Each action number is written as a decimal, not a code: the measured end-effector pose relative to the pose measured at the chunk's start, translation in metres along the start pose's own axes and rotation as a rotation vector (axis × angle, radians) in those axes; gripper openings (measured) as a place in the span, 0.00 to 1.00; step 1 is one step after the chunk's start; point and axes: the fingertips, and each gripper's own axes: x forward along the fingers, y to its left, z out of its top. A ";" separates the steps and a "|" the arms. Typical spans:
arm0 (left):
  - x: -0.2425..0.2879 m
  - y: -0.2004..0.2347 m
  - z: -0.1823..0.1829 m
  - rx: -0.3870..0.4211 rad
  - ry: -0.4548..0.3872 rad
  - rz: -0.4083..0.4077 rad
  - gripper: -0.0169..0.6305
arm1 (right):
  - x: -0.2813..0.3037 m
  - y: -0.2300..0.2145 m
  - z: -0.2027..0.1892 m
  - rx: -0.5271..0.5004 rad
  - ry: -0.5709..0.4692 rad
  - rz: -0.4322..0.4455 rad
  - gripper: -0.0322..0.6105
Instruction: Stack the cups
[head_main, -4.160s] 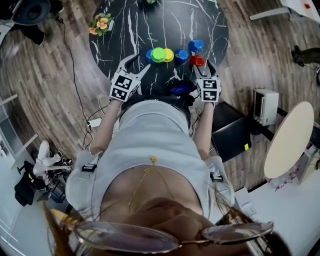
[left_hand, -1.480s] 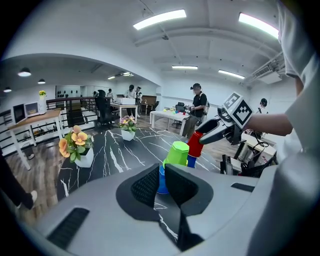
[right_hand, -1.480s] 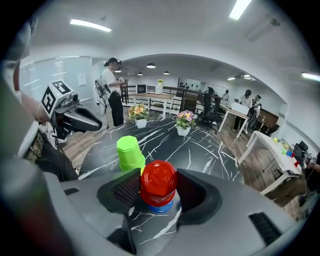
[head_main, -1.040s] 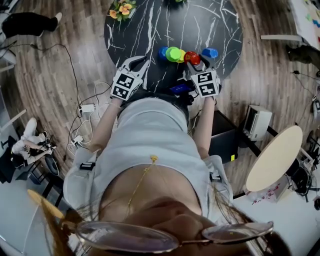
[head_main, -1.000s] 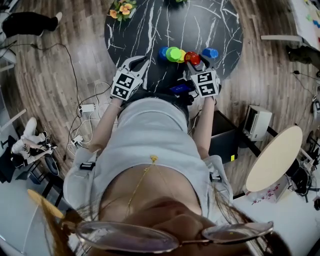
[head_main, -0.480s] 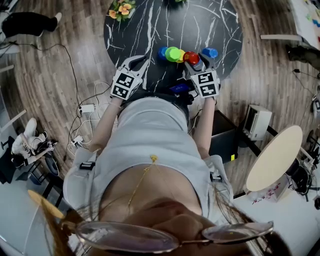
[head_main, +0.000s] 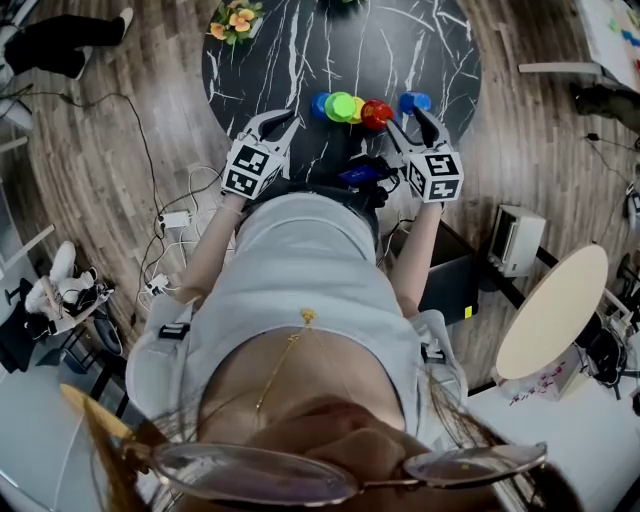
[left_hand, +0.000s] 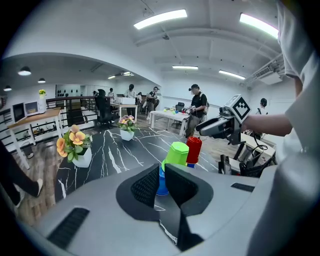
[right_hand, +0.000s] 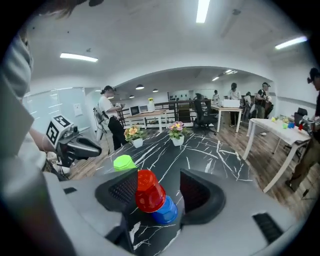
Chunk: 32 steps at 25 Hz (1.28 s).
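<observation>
right hand-held gripper (right_hand: 159, 189) is hovering released, its jaws just having been opening, with the red plastic cup (right_hand: 148, 192) capping a blue plastic cup (right_hand: 168, 212) just ahead of the gap, ungripped, on the black marbled tabletop (right_hand: 200, 150); left hand-held gripper (left_hand: 162, 172) is sitting clenched, empty.

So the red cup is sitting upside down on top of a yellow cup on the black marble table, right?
No: the red cup sits upside down on a blue cup, not a yellow one, on the black marble table. The right gripper view shows it.
</observation>
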 end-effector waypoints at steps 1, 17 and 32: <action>0.001 -0.001 0.000 0.000 0.000 0.000 0.11 | -0.003 -0.007 0.000 0.013 -0.015 -0.022 0.47; 0.005 -0.008 -0.001 -0.031 0.016 0.035 0.11 | 0.021 -0.094 -0.055 0.008 0.105 -0.225 0.40; 0.003 -0.014 -0.006 -0.080 0.024 0.105 0.11 | 0.059 -0.099 -0.088 -0.054 0.230 -0.180 0.45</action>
